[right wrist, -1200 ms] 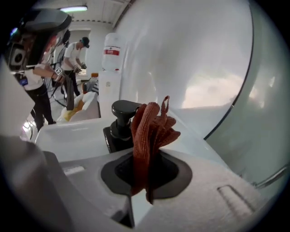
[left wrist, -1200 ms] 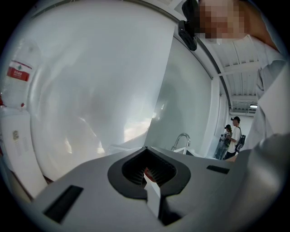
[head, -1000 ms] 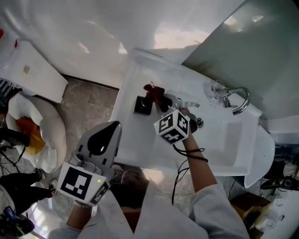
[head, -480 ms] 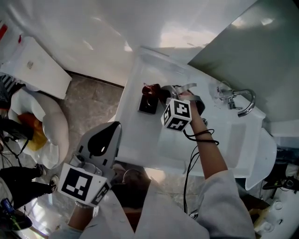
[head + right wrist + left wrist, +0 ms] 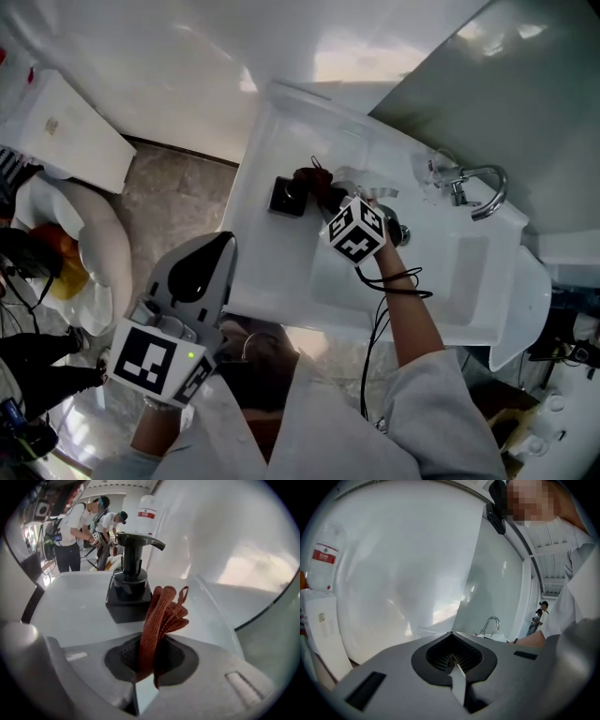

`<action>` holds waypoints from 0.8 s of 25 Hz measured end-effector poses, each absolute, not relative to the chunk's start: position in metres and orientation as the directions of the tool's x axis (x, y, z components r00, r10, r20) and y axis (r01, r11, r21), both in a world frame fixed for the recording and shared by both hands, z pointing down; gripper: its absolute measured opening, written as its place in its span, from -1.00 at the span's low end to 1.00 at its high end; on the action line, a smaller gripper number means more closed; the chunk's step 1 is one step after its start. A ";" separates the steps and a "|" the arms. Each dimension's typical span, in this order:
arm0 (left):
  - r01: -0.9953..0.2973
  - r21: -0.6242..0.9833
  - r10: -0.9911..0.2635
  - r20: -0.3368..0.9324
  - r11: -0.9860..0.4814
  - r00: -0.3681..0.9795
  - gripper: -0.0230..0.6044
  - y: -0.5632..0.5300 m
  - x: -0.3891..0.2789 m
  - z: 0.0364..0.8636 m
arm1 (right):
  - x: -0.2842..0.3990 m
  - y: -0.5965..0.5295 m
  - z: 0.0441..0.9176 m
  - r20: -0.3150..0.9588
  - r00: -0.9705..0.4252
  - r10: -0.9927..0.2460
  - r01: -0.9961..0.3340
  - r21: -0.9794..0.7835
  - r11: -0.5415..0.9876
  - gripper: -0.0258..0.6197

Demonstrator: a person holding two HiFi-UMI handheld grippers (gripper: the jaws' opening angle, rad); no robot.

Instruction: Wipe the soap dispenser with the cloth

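The soap dispenser (image 5: 287,196) (image 5: 127,587) stands upright on the white desk (image 5: 270,262), toward its back left corner, with the wall close behind it. Over the last second little has moved. My right tool (image 5: 330,199) (image 5: 145,667) has stayed just to the right of the bottle, clenched on the rust-red cloth (image 5: 315,180) (image 5: 161,613). The bunched cloth stands up out of the tool and hangs level with the pump. In the right gripper view it overlaps the bottle's right side, but I cannot tell whether it touches. I judge the wipe is at most just starting, and most of the black body still needs covering.

My left tool (image 5: 223,248) (image 5: 452,660) is clenched on nothing. It hangs well apart, off the desk's front edge and over the floor.

For room, there is a bare strip of desk in front of the bottle. The desk's left edge runs close on the far side, so a hard push that way could slide the bottle off. The basin (image 5: 455,277) and faucet (image 5: 476,192) lie to my right, clear of the stroke.
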State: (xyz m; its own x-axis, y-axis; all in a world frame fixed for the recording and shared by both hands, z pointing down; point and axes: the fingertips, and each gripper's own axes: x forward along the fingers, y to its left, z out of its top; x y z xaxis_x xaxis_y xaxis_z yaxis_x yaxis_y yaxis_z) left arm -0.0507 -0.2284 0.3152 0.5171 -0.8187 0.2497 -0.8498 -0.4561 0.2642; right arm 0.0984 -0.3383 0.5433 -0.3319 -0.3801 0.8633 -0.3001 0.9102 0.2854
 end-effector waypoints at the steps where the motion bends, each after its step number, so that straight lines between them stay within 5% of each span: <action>1: -0.847 0.270 -0.816 0.251 -0.458 0.521 -0.92 -0.228 -0.049 0.316 | 0.100 -0.334 0.543 0.862 -0.338 -0.379 -0.337 0.265 0.904 -0.75; 6: -0.835 0.287 -0.806 0.248 -0.469 0.538 -0.91 -0.225 -0.042 0.314 | 0.102 -0.305 0.540 0.844 -0.391 -0.366 -0.530 0.118 0.840 -0.75; 20: -0.803 0.289 -0.787 0.201 -0.521 0.583 -0.91 -0.205 -0.026 0.303 | 0.080 -0.237 0.515 0.775 -0.520 -0.360 -0.654 -0.091 0.751 -0.75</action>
